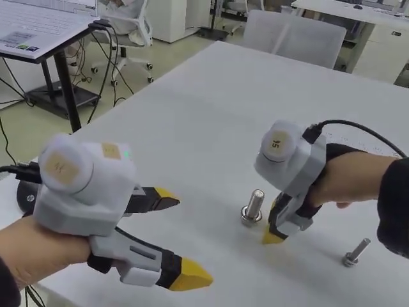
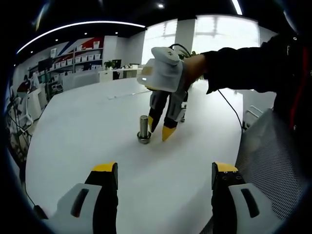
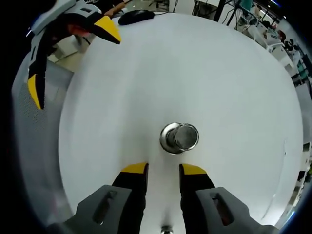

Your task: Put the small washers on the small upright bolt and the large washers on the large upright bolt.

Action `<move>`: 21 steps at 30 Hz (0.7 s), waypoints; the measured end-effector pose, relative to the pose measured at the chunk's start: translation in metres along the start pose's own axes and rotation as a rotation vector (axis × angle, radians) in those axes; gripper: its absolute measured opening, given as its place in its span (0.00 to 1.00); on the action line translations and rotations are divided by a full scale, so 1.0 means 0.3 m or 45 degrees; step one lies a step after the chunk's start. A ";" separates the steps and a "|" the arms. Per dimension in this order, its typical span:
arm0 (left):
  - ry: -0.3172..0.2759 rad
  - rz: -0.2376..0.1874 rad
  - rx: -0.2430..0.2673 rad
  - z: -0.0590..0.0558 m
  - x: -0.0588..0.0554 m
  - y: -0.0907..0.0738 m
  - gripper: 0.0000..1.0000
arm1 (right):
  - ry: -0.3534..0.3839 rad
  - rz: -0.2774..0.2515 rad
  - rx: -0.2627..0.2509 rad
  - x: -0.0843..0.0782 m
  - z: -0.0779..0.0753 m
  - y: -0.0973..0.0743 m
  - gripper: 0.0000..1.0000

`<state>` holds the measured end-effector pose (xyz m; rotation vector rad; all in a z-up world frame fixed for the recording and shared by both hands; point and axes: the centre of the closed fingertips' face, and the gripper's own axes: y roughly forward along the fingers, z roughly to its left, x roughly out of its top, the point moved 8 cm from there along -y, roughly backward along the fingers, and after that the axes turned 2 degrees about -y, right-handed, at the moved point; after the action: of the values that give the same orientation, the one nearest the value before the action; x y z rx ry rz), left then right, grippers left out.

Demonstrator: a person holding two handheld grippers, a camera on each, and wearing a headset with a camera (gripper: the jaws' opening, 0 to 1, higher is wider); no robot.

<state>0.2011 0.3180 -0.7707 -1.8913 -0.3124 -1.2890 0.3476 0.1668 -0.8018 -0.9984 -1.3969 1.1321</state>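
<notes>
Table seen with large bolt upright toward near edge, right gripper held just beside it, jaws narrowly parted, empty, left gripper spread wide, empty, small bolt set nearby.

The large upright bolt is standing on the surface, just right of centre in the head view. The right gripper is pointing down just beside it, to its right. The small upright bolt is standing at lower right, well apart. The left gripper is hovering at lower left. A laptop is sitting at upper left, off the surface.
</notes>
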 end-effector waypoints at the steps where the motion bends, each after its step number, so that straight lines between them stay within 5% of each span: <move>1: 0.001 -0.001 -0.001 0.001 0.002 0.000 0.78 | 0.006 -0.001 0.000 -0.004 0.003 -0.004 0.27; 21: 0.061 0.004 -0.031 -0.012 0.066 0.010 0.79 | 0.090 -0.177 -0.113 -0.052 0.037 -0.119 0.40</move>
<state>0.2094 0.3089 -0.7545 -1.8771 -0.2696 -1.3394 0.3386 0.1428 -0.7706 -0.9781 -1.4469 0.9314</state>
